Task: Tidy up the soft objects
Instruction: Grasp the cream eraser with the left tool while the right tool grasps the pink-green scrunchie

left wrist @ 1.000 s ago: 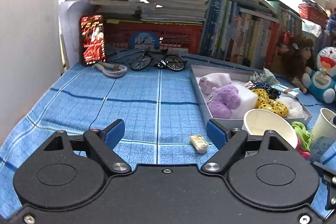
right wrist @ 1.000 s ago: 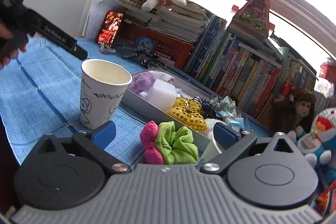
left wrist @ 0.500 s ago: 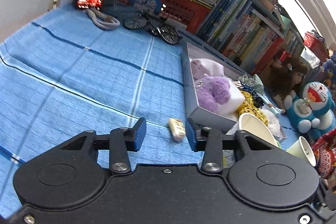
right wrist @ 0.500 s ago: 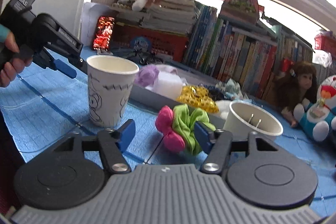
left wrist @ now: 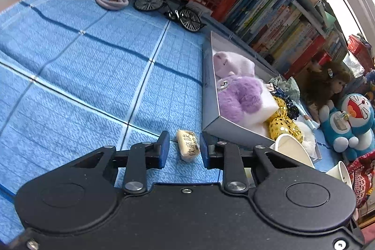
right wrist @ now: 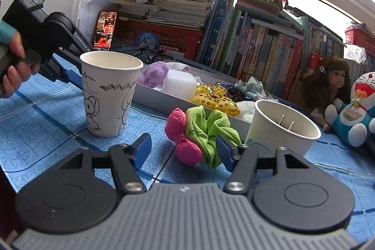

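Left gripper (left wrist: 184,149) tilts down, jaws closing around the cream block (left wrist: 188,145).

Blue checked cloth (left wrist: 93,76); pink-green scrunchie (right wrist: 199,130); purple plush (left wrist: 243,95); gold sequin pouch (right wrist: 215,97).

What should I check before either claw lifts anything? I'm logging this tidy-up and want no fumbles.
1. Left claw straddles the small cream pillow: ok; its jaws are closing with the pillow between them.
2. Left pads pressing the pillow: not ok; a gap shows on the left side.
3. Right claw lined up on the pink and green scrunchies: ok; they lie between its open jaws.
4. Right pads gripping the scrunchies: cannot tell; the right pad is at the green fabric, the left pad stands clear.
5. Room in the grey tray: cannot tell; it looks crowded with soft toys.
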